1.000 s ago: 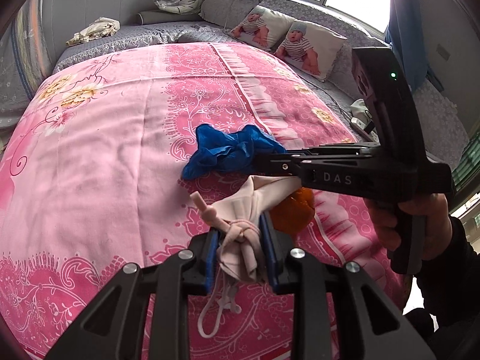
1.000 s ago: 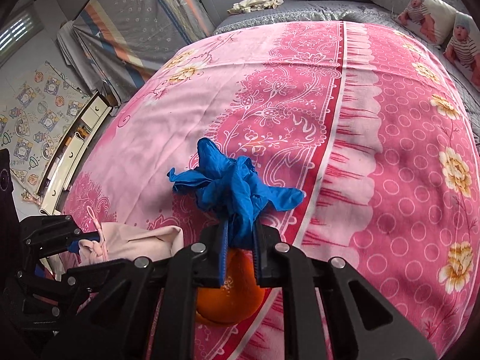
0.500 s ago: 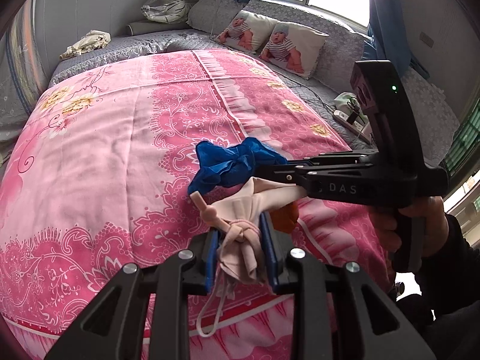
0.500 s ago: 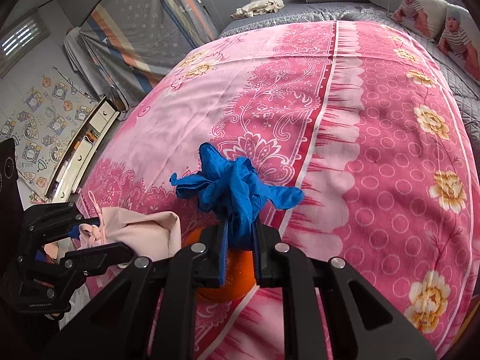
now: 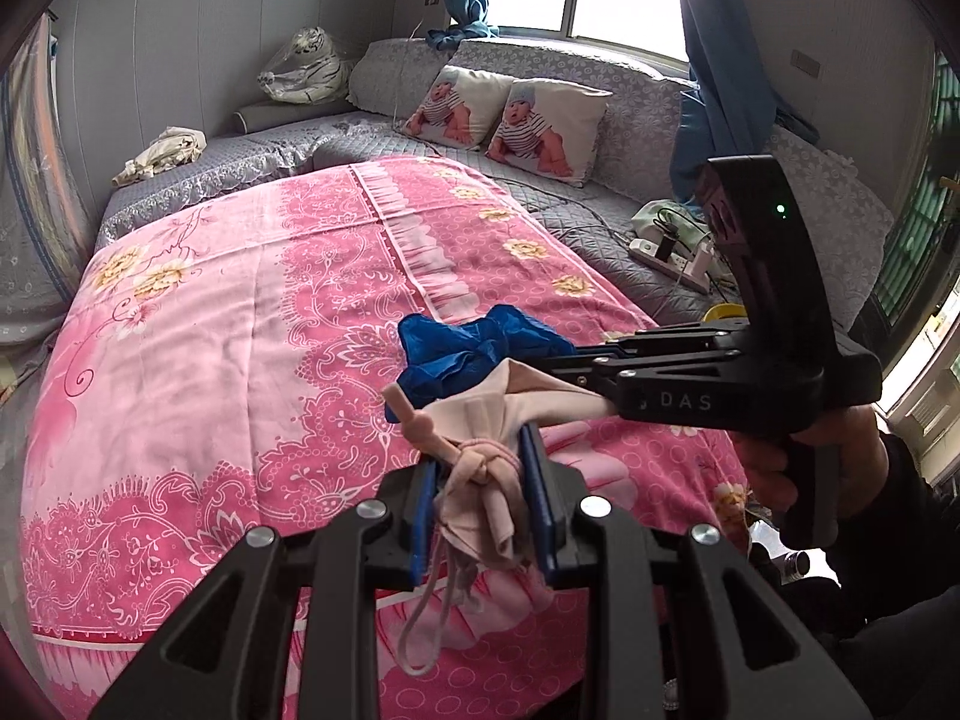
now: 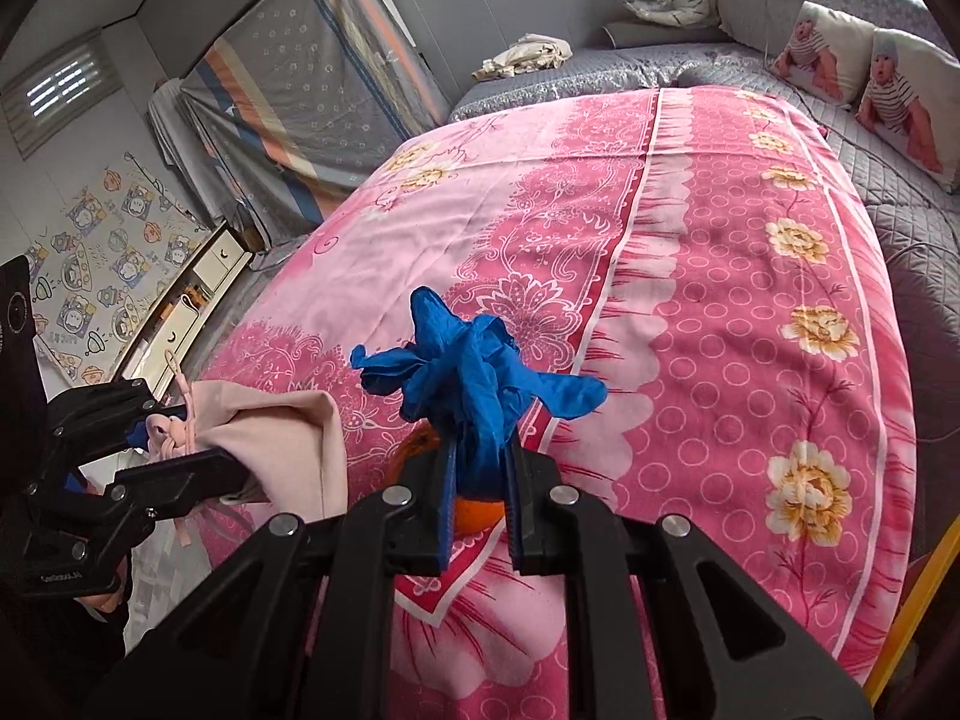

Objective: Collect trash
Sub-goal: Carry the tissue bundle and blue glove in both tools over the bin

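Both grippers are held above the near end of a pink flowered bedspread (image 6: 690,276), each clamped on a piece of trash. Between the blue pads of the left gripper (image 5: 483,480) a knotted beige cloth mask (image 5: 480,480) is pinched, its ear loop hanging below, while a crumpled blue glove (image 6: 474,384) is squeezed in the right gripper (image 6: 480,480), with something orange (image 6: 474,513) seen just beneath. Two baby-print pillows (image 5: 510,114) are propped against the far grey cushions.
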Demonstrator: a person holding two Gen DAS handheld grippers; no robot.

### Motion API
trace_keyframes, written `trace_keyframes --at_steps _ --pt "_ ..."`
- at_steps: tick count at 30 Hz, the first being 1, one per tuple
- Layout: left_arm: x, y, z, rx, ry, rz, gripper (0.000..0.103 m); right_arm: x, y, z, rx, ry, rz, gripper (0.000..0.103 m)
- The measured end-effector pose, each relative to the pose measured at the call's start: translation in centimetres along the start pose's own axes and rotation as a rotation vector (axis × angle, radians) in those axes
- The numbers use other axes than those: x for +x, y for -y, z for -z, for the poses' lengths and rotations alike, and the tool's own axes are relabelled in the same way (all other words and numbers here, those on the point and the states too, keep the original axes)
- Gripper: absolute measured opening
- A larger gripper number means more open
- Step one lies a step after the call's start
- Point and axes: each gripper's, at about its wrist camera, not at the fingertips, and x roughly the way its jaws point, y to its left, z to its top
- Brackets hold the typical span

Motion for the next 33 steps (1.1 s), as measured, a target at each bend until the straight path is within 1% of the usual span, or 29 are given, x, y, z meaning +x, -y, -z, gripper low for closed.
trace_keyframes --at_steps 7,14,23,33 --pt "-1.0 1.5 -1.3 0.017 0.049 0.019 0.025 -4.5 0.6 -0.5 0.005 0.086 0.033 0.012" --pt "-1.0 3.7 -3.3 0.046 0.080 0.059 0.025 -8.7 2.9 -0.9 0.051 0.171 0.100 0.012" --pt "0.4 8.2 -6.0 0.127 0.090 0.127 0.025 -13.2 6.9 -0.6 0.127 0.256 0.182 0.012" --pt "2.5 13.6 -8.7 0.210 0.097 0.226 0.025 -18.2 11.7 1.0 0.218 0.349 0.274 0.012"
